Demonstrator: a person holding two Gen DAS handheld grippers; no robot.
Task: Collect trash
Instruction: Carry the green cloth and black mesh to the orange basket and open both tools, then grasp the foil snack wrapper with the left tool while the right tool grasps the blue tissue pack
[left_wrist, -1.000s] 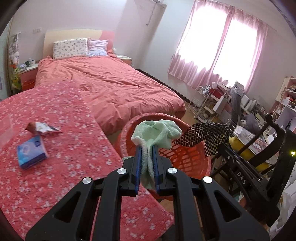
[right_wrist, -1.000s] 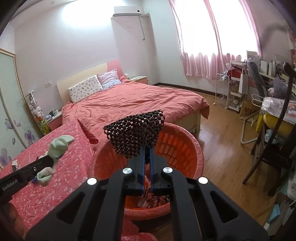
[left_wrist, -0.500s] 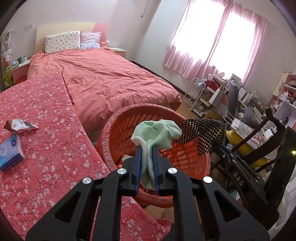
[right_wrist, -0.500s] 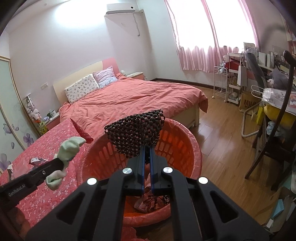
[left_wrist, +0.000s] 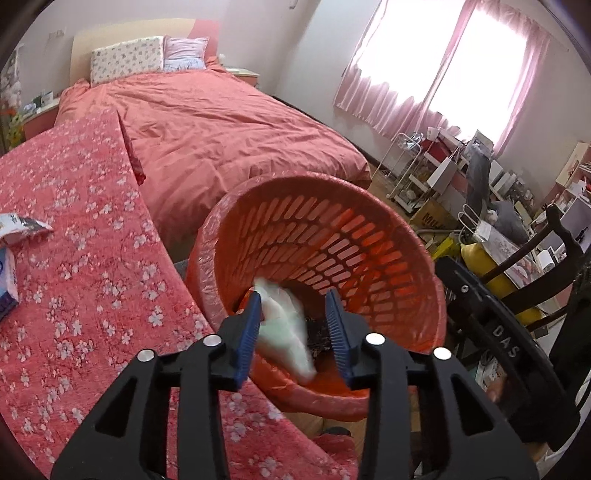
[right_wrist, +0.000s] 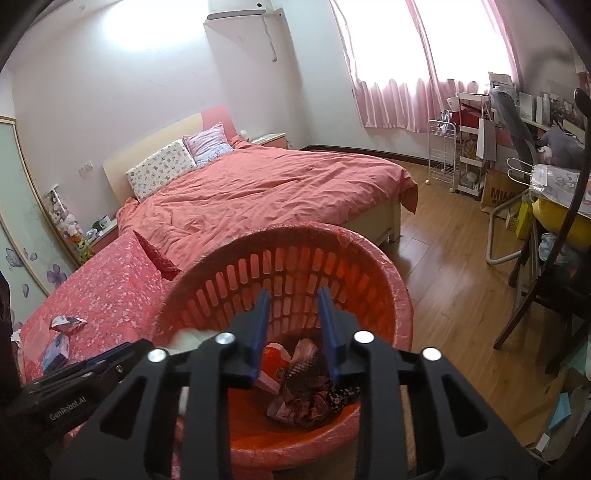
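Between the spread blue jaws of the left gripper (left_wrist: 293, 325), a pale green cloth (left_wrist: 284, 328) is showing as a blur over the mouth of the red basket (left_wrist: 369, 229), gripped by neither pad. Over the same basket the right gripper (right_wrist: 293, 325) is hanging with its jaws wide apart and holding nothing. Below them, a dark beaded mesh piece (right_wrist: 314, 387) is lying on the basket's floor among crumpled wrappers (right_wrist: 275, 360). A thin plastic liner is covering the basket's rim. The basket is standing just off the near right edge of the tabletop (left_wrist: 74, 258), which is wearing a red flowered cloth. Toward the tabletop's left edge, a torn silver wrapper (left_wrist: 22, 229) and a blue packet (left_wrist: 7, 284) are lying near each other. Past the tabletop's far edge, a bed (left_wrist: 221, 129) with a coral cover is filling the room's middle, and a dark wooden chair (left_wrist: 535, 280) is standing to the basket's right.
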